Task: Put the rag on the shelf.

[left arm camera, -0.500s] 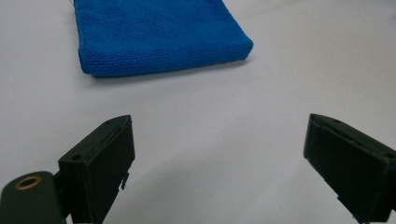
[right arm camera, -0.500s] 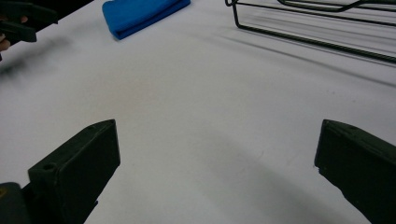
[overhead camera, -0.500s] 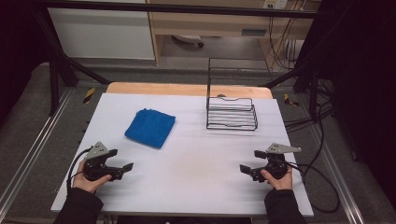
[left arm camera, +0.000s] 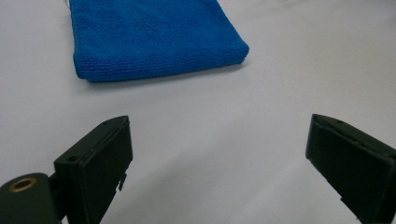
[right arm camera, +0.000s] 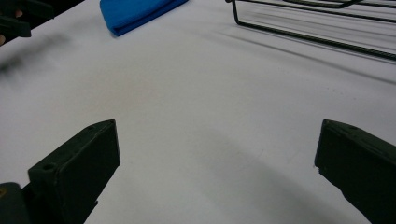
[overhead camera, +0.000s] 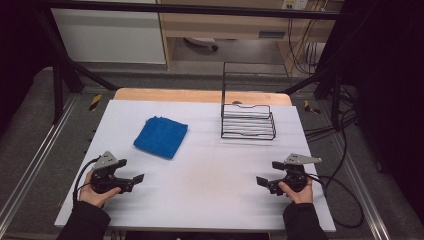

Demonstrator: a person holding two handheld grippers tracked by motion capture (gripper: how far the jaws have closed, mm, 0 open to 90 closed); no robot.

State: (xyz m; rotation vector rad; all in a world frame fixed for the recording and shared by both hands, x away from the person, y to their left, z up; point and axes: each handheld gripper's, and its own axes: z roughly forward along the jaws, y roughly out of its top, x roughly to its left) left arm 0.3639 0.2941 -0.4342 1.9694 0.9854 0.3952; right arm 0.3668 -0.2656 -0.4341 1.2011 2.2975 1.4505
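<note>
At the near left corner of the white table (overhead camera: 210,190), a hand holds the left gripper (overhead camera: 134,180) low over the surface, its tips turned inward toward the middle. Its jaws stand wide apart with nothing between them; in the left gripper view only bare tabletop lies in the gap. No brand, label or lettering can be read on it, nor on anything else on the table.

Just beyond that gripper, on the left half of the table, lies the folded blue cloth (overhead camera: 161,136), flat and apart from the jaws. The left gripper view looks straight at the cloth's near folded edge, with a stretch of white surface between cloth and tips.

Farther right, toward the back edge, stands the black wire rack (overhead camera: 248,121), its tall back frame upright and its basket part resting on the table, well apart from the cloth.

Nearest on the right, a second hand holds the right gripper (overhead camera: 264,182), tips pointing inward toward the left one. Its jaws are likewise spread wide and grip nothing, bare table showing between them in the right gripper view.
</note>
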